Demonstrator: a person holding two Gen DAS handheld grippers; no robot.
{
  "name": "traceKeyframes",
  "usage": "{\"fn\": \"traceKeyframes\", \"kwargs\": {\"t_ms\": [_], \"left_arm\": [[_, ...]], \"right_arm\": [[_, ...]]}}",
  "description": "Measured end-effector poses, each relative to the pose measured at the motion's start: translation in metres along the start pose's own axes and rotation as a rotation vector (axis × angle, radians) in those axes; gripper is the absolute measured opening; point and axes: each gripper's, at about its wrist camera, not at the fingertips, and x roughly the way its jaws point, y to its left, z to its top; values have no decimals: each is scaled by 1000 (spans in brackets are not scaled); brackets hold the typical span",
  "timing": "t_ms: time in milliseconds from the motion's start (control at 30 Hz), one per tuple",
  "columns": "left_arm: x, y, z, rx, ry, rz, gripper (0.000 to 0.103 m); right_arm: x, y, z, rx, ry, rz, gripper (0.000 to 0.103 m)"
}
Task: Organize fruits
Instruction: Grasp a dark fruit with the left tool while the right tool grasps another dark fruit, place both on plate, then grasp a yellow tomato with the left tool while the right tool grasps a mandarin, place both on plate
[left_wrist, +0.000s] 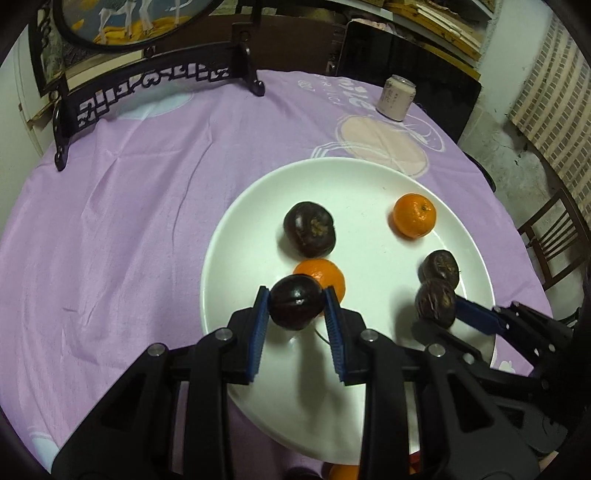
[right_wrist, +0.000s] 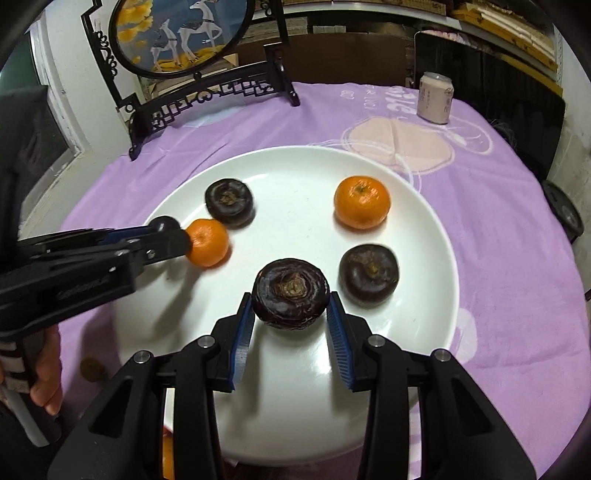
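A white plate (left_wrist: 369, 177) (right_wrist: 295, 162) on the purple cloth holds dark purple fruits and two oranges. My left gripper (left_wrist: 297, 302) is shut on a dark fruit (left_wrist: 295, 302) above the plate's near side, right by an orange (left_wrist: 325, 275) (right_wrist: 207, 242). My right gripper (right_wrist: 290, 304) is shut on another dark fruit (right_wrist: 290, 293) (left_wrist: 434, 302) over the plate. Loose on the plate lie a dark fruit (left_wrist: 309, 229) (right_wrist: 229, 201), another dark fruit (left_wrist: 439, 267) (right_wrist: 368, 275) and a second orange (left_wrist: 414, 216) (right_wrist: 362, 202). The left gripper also shows in the right wrist view (right_wrist: 166, 225).
A pale drink can (left_wrist: 396, 99) (right_wrist: 436, 98) stands at the far right of the table. A black carved frame stand (left_wrist: 147, 88) (right_wrist: 207, 92) with a round picture stands at the far left. A wooden chair (left_wrist: 554, 236) is off the table's right edge. More fruit (left_wrist: 343, 472) shows below the plate.
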Motion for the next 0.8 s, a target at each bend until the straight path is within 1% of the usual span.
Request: {"fn": "traceKeyframes", "kwargs": {"t_ms": [33,67,133,200,300,400,467,500,567,667,800], "left_arm": [[-1,0,0,0,-5,-4,49],[-5,0,0,-7,-15,-8,63],[-14,1,-1,-15,-40,-14,64],[-31,5,-4,-31,-68,-19,63],[-60,8,-16,-33,-112,6,63],[-98,11,-43,-17,-182,17,65],[-116,15,-69,-12,-211,33,68],[-122,18,-86,-9,-212,40,68],[-126,22,-108,-8,-193,46,68],[-128,28,-142,-4,-145,47,68],[-128,37,-170,-15,-100,66,68]], "right_arm": [[-2,1,0,-7,-7,-17,51],[-7,1,-1,-7,-22,-34,56],[-23,5,-5,-15,-49,-37,56],[-46,10,-15,-29,-76,-12,56],[-85,21,-48,-52,-76,82,58],[-108,33,-86,-81,-56,125,59],[-115,40,-109,-84,-37,145,59],[-116,43,-122,-80,-19,159,59],[-113,50,-135,-76,8,168,59],[-104,61,-143,-90,24,178,59],[-94,70,-146,-109,25,154,59]]}}
